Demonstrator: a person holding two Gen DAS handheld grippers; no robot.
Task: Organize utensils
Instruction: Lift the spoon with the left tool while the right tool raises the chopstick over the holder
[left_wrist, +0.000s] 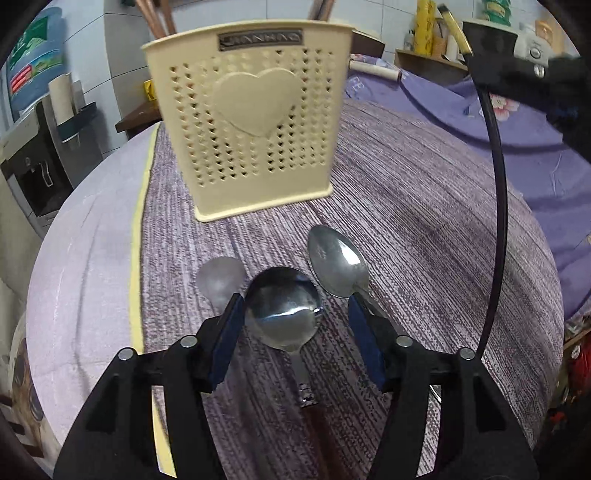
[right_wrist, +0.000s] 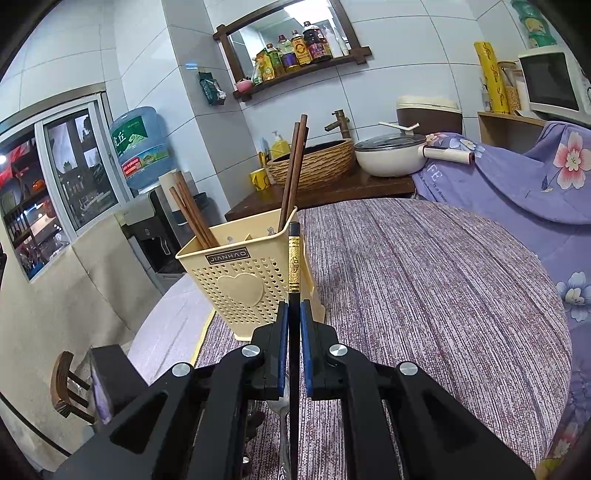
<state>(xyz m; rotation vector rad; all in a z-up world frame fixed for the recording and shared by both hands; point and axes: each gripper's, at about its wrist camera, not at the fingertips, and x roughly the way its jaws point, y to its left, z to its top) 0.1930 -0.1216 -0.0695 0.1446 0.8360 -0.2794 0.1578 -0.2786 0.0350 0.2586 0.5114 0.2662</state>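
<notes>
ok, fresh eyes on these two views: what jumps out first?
The cream perforated utensil holder with its raised heart stands upright on the purple striped cloth, brown chopsticks poking out of it. Nearer, the left tool stands open around the bowl of a round metal spoon, an oval spoon lying beside it. The right tool is shut on a black chopstick with a gold band.

The left gripper (left_wrist: 295, 306) tilts steeply down toward the table, its black arms spread and its blue-padded fingers (left_wrist: 231, 332) standing apart, touching nothing. The right gripper (right_wrist: 294, 314) points gently downward, its blue pads (right_wrist: 283, 332) pressed together on a slim black chopstick (right_wrist: 294, 266) that runs straight out beyond the fingertips.
</notes>
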